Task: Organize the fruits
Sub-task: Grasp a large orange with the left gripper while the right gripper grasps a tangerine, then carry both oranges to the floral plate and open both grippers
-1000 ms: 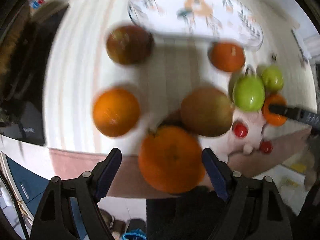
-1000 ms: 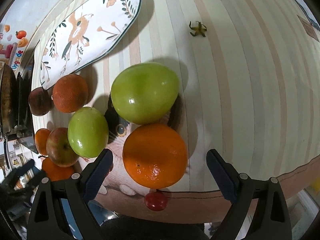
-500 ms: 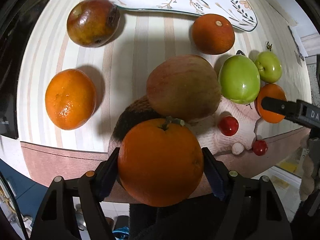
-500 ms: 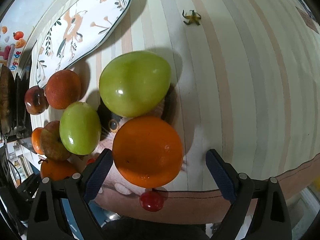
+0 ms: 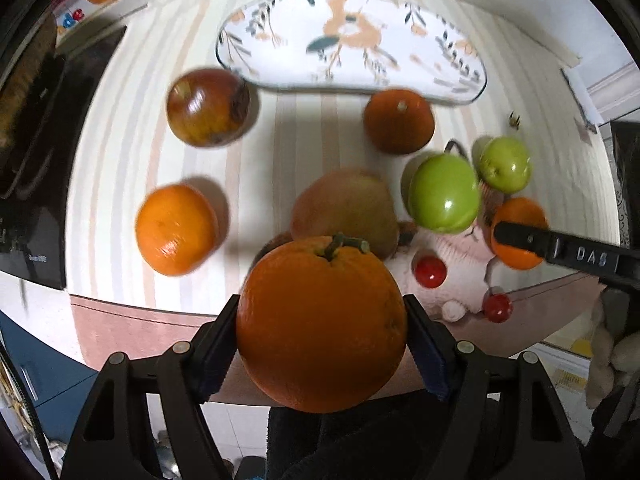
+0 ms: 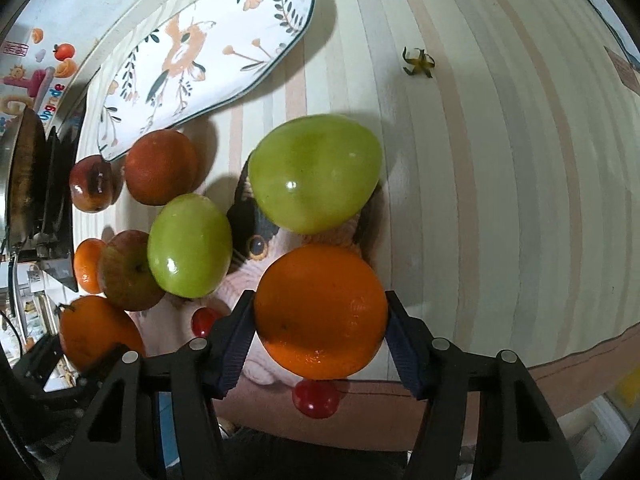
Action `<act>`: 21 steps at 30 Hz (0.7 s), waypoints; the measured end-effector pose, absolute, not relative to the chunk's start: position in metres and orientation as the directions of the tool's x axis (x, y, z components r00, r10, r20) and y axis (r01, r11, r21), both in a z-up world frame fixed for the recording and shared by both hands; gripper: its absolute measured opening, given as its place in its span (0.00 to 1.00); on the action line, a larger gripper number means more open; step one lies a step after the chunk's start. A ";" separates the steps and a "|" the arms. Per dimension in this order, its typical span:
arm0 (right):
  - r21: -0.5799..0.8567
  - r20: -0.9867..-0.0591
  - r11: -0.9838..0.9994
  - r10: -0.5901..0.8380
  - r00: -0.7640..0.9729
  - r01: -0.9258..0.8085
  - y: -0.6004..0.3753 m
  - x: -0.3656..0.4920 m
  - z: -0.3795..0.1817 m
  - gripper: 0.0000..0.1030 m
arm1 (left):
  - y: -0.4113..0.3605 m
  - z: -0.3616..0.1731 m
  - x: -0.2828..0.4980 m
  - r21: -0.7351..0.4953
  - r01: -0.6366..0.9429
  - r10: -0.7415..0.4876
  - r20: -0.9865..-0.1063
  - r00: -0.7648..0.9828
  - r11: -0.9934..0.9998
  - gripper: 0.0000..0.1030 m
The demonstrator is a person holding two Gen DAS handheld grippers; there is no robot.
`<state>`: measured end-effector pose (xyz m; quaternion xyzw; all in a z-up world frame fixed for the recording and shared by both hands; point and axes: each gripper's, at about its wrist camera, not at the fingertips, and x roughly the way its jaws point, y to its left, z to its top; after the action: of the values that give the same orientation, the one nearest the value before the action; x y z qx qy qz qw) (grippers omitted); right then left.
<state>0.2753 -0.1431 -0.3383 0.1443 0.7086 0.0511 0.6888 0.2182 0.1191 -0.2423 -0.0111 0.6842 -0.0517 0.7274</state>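
Observation:
My left gripper [image 5: 322,344] is shut on a large stemmed orange [image 5: 320,320] and holds it above the table's front edge. My right gripper [image 6: 320,340] is shut on another orange [image 6: 320,308]. On the striped cloth lie two green apples [image 6: 316,172] [image 6: 190,246], a reddish apple [image 5: 344,208], a dark red apple [image 5: 206,106], two more oranges [image 5: 176,228] [image 5: 398,120] and small red cherry tomatoes [image 5: 429,271]. An oval floral plate [image 5: 348,44] sits at the back with nothing on it.
A dark appliance [image 5: 28,160] stands at the left edge of the table. A dry green fruit stem [image 6: 418,63] lies on the cloth to the right. The table's front edge [image 5: 140,320] is close below both grippers.
Both grippers went from open to shut around their oranges. The left one has lifted and drawn back with its orange; the plate is now further into view.

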 end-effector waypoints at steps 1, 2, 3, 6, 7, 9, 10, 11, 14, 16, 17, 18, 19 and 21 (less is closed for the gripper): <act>0.279 -0.959 0.951 0.282 -0.004 0.133 -0.145 0.273 -0.334 0.62 | 0.121 -0.231 0.219 -0.097 0.056 -0.101 -0.992 0.071 0.994 0.73; 0.286 -0.957 0.949 0.289 0.000 0.131 -0.145 0.274 -0.330 0.62 | 0.121 -0.218 0.220 -0.110 0.052 -0.114 -0.990 0.086 0.993 0.73; 0.295 -0.955 0.947 0.297 0.006 0.129 -0.145 0.275 -0.325 0.62 | 0.112 -0.208 0.226 -0.123 0.052 -0.127 -0.987 0.100 0.991 0.73; 0.333 -0.943 0.935 0.331 0.036 0.123 -0.142 0.276 -0.302 0.62 | 0.097 -0.189 0.252 -0.156 0.059 -0.163 -0.975 0.151 0.986 0.73; 0.344 -0.939 0.931 0.341 0.048 0.122 -0.145 0.278 -0.294 0.62 | 0.095 -0.178 0.260 -0.172 0.069 -0.181 -0.968 0.172 0.983 0.73; 0.384 -0.923 0.916 0.375 0.087 0.119 -0.147 0.285 -0.273 0.62 | 0.076 -0.175 0.283 -0.201 0.074 -0.212 -0.956 0.204 0.977 0.73; 0.395 -0.917 0.911 0.385 0.103 0.115 -0.147 0.290 -0.265 0.62 | 0.072 -0.170 0.296 -0.214 0.085 -0.228 -0.949 0.217 0.973 0.73; 0.405 -0.912 0.909 0.392 0.121 0.102 -0.147 0.300 -0.253 0.62 | 0.070 -0.167 0.308 -0.223 0.084 -0.236 -0.945 0.228 0.971 0.73; 0.398 -0.908 0.916 0.384 0.169 0.058 -0.141 0.333 -0.236 0.62 | 0.066 -0.168 0.354 -0.228 0.088 -0.243 -0.938 0.245 0.970 0.73; 0.370 -0.915 0.929 0.359 0.185 0.024 -0.136 0.358 -0.233 0.62 | 0.064 -0.184 0.391 -0.231 0.076 -0.242 -0.943 0.230 0.970 0.73; 0.358 -0.919 0.934 0.349 0.183 0.013 -0.131 0.375 -0.237 0.62 | 0.067 -0.193 0.408 -0.236 0.059 -0.243 -0.946 0.212 0.970 0.73; 0.349 -0.923 0.937 0.343 0.175 0.004 -0.127 0.388 -0.242 0.62 | 0.066 -0.204 0.420 -0.236 0.050 -0.241 -0.950 0.199 0.970 0.73; 0.339 -0.928 0.941 0.335 0.164 0.000 -0.121 0.401 -0.249 0.62 | 0.068 -0.213 0.434 -0.234 0.040 -0.237 -0.955 0.175 0.971 0.73; 0.319 -0.938 0.948 0.318 0.136 -0.009 -0.113 0.428 -0.264 0.62 | 0.070 -0.232 0.453 -0.221 0.026 -0.222 -0.966 0.135 0.975 0.73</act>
<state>0.4282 -0.1131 -0.2638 0.1192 0.6480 0.1096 0.7442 0.4530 0.0702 -0.2316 -0.0750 0.6523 -0.0828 0.7496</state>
